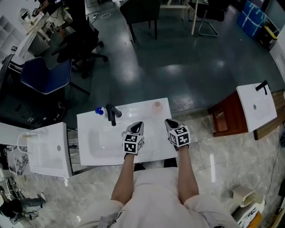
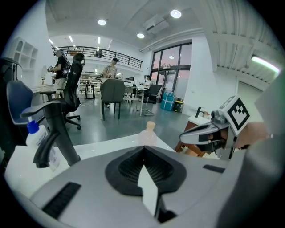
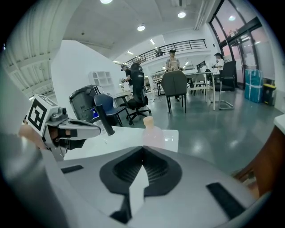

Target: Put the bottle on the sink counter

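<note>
Nearest, the left hand-held gripper (image 2: 143, 150) and right hand-held gripper (image 3: 142, 151) are each closed on nothing. The pale bottle (image 1: 156, 105) stands upright on the desk's (image 1: 138, 111) far right corner, seemingly already placed. Any pull-back should stay clear of it.

Off to your left, a blue chair (image 1: 46, 75) sits on the dark floor, with a black office chair (image 1: 82, 44) just beyond it. Nearer on that side stands a white basin unit (image 1: 46, 149). Far ahead there's a dark chair (image 1: 140, 13). To your right, another white basin (image 1: 257, 106) with a black tap (image 1: 262, 87) tops a red-brown cabinet (image 1: 229, 116), with blue bins (image 1: 251, 18) far behind.
</note>
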Demonstrator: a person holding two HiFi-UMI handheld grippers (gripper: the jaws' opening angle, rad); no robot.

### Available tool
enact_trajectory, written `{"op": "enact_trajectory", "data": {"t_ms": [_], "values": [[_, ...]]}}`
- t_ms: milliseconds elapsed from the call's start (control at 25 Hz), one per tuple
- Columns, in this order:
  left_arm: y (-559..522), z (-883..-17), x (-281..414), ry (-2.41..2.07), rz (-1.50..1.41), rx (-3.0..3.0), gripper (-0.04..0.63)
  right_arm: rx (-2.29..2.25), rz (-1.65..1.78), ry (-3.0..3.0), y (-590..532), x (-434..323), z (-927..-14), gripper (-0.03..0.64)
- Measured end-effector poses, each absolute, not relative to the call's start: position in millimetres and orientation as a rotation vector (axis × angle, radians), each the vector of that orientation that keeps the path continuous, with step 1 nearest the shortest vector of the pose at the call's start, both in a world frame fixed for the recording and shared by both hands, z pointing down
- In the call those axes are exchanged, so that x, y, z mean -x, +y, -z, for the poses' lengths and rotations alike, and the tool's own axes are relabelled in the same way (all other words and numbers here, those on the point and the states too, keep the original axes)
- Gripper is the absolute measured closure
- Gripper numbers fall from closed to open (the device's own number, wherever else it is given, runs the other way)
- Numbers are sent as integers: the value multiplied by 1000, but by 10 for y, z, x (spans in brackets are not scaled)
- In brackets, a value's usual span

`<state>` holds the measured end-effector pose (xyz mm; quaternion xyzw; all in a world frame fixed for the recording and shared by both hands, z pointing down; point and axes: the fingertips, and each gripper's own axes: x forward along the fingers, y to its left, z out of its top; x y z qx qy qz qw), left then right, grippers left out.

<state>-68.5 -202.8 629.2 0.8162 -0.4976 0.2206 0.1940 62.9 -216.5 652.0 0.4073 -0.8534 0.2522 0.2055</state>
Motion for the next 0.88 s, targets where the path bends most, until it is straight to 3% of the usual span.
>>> {"op": "enact_trajectory", "data": {"t_ms": [880], "values": [[-2017,-6310,702,-1391,-611,-2275,589,-1103,-679,-2367,-2129,-590,-6560,612]]}}
